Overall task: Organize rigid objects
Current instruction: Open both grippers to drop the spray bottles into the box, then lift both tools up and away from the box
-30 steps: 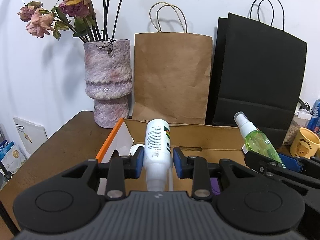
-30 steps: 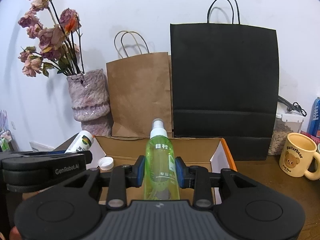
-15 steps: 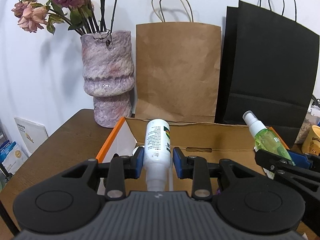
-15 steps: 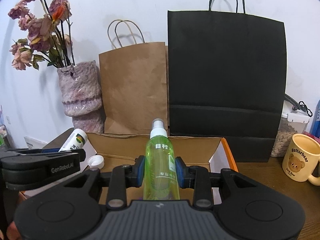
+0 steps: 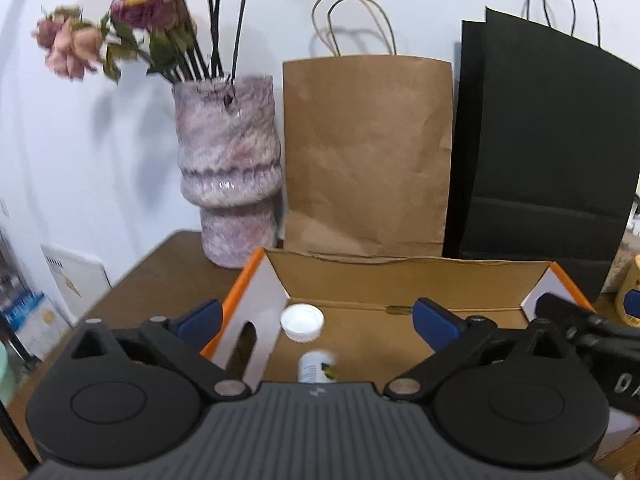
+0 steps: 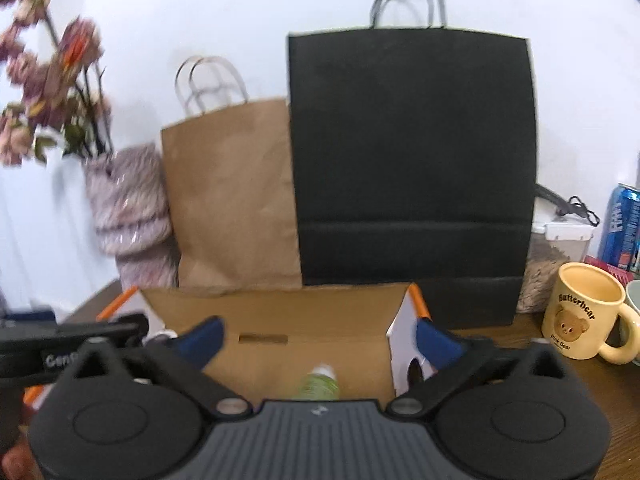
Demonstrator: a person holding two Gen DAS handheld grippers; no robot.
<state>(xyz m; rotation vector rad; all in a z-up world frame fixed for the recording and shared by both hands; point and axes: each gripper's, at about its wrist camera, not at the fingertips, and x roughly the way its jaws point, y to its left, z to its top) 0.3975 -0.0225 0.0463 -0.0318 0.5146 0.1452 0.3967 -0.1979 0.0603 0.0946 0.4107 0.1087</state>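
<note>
Cardboard box (image 5: pixel 404 280) sits on the table in front of the bags. Left gripper (image 5: pixel 318 322) is opening, pads spread wide, and the white bottle (image 5: pixel 317 366) is loose between them, down in the box by a white cap (image 5: pixel 302 321). Right gripper (image 6: pixel 318 342) is opening too, with the green bottle (image 6: pixel 319 385) inside the box, untouched.

Both wrist views close above cardboard box (image 5: pixel 404 276), facing wall, sharing bags
</note>
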